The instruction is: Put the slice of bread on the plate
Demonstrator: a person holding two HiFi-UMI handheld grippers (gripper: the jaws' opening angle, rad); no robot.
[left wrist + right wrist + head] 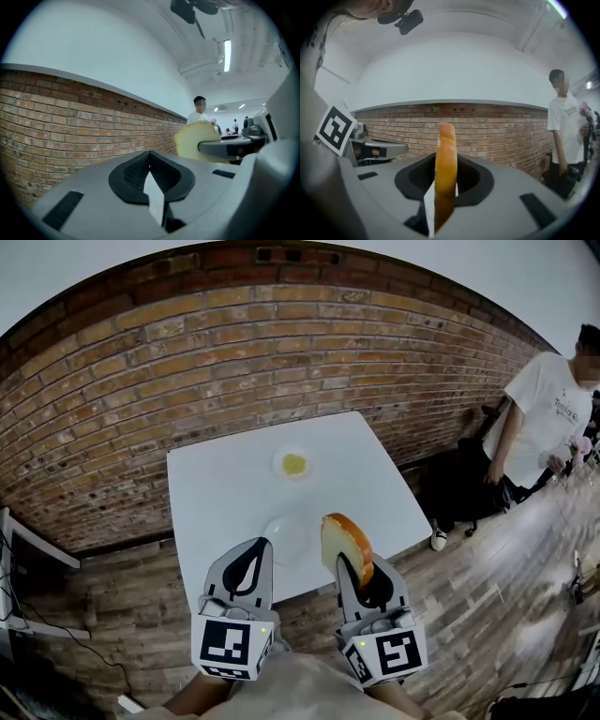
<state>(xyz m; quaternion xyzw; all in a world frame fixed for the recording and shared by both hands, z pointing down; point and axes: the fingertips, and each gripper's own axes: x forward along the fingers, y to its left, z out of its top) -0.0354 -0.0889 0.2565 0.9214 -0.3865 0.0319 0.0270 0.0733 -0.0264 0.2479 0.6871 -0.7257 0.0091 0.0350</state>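
The right gripper (347, 566) has its jaws clamped on a round slice of bread with a golden crust (348, 542). The bread stands on its edge, up in the air by the near edge of the white square tabletop (216, 493). A plain white round plate (281, 532) sits at 9 o'clock from the bread, just beside it. The left gripper (263, 546) has its jaws closed together with nothing in them. A small white dish (281, 457) with a yellow blob on it sits at 12 o'clock from the plate.
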